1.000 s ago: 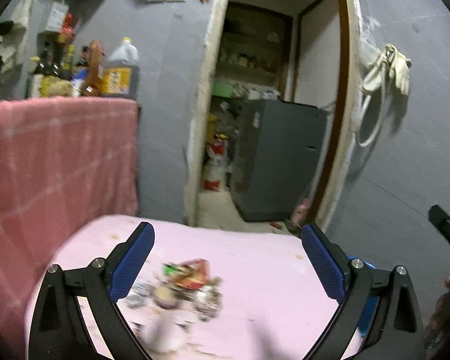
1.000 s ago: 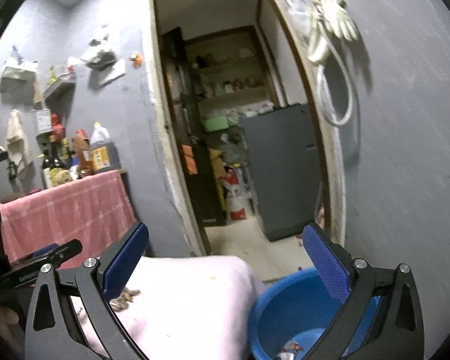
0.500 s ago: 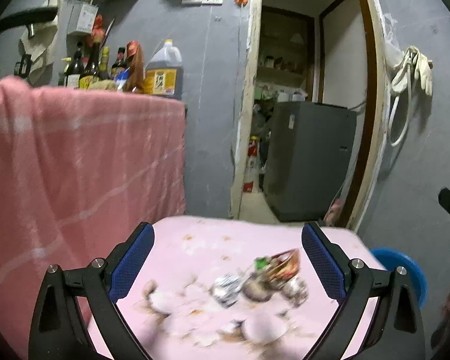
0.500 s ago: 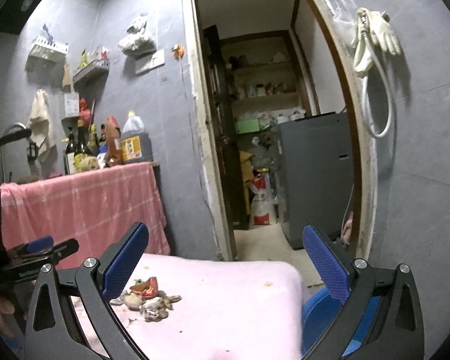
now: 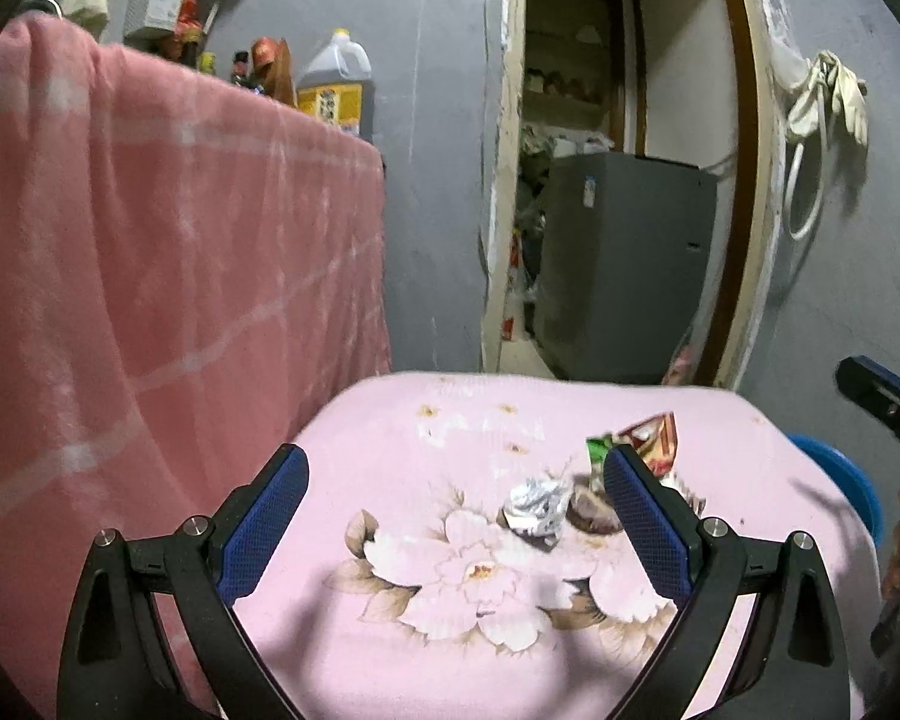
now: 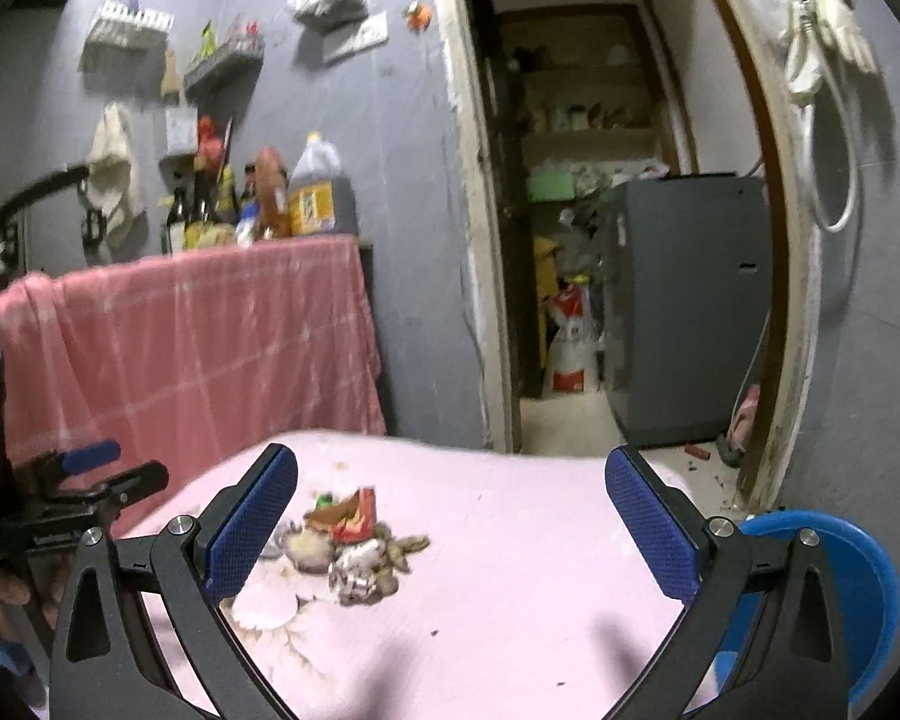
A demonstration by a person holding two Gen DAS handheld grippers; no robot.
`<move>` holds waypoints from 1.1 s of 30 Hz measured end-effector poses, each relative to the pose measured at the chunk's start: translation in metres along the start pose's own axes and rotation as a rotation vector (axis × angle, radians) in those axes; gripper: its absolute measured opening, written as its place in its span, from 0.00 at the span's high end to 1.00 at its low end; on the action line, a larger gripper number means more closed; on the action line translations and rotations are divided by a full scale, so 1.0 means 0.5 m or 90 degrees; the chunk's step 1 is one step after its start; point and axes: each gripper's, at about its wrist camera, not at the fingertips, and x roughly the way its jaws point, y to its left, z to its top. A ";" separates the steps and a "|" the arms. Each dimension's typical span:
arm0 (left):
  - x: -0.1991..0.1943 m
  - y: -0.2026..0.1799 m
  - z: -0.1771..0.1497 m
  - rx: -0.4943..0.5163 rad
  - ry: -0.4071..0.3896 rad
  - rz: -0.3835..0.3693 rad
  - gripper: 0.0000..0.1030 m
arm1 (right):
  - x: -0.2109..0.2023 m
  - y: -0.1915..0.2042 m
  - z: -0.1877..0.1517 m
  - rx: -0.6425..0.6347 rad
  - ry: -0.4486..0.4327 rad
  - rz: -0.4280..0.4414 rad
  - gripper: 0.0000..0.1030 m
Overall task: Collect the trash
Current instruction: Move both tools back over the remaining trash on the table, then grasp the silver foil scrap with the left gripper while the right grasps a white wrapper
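Table [image 5: 390,444] under pink floral cloth; blue basin [image 6: 858,576] at its right edge. Both claws, left claw [image 5: 455,519] and right claw [image 6: 452,519], wide, holding nothing. Trash pile [image 6: 354,546], wrappers and foil, mid-table

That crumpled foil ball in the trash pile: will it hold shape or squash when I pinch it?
The crumpled foil ball looks thin and creased, so it probably squashes further. Likely very light. Its irregular shape suggests it won't roll far.
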 end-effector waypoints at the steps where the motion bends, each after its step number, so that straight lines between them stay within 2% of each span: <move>1: 0.009 0.001 -0.004 0.005 0.013 -0.006 0.06 | 0.013 0.006 -0.004 -0.004 0.021 0.007 0.00; 5: 0.040 0.001 -0.014 0.013 0.063 -0.040 0.07 | 0.053 0.025 -0.022 -0.015 0.081 0.025 0.03; 8: 0.057 -0.002 -0.014 0.013 0.087 -0.065 0.07 | 0.077 0.039 -0.036 -0.024 0.117 0.042 0.13; 9: 0.061 -0.003 -0.013 0.012 0.092 -0.073 0.09 | 0.083 0.040 -0.041 -0.024 0.126 0.046 0.19; 11: 0.073 -0.003 -0.013 0.003 0.109 -0.093 0.18 | 0.098 0.044 -0.052 -0.030 0.152 0.047 0.25; 13: 0.087 -0.004 -0.013 -0.004 0.130 -0.111 0.32 | 0.109 0.045 -0.061 -0.032 0.172 0.052 0.33; 17: 0.104 -0.003 -0.015 -0.026 0.163 -0.153 0.38 | 0.117 0.044 -0.071 -0.026 0.189 0.078 0.35; 20: 0.114 0.002 -0.017 -0.046 0.183 -0.178 0.49 | 0.123 0.045 -0.075 -0.026 0.199 0.087 0.42; 22: 0.119 0.004 -0.019 -0.054 0.195 -0.185 0.54 | 0.130 0.044 -0.078 -0.022 0.211 0.098 0.48; 29: 0.141 -0.006 -0.017 -0.060 0.236 -0.190 0.54 | 0.153 0.045 -0.086 -0.014 0.239 0.124 0.50; 33: 0.146 -0.006 -0.014 -0.064 0.242 -0.188 0.59 | 0.160 0.045 -0.089 -0.014 0.251 0.119 0.58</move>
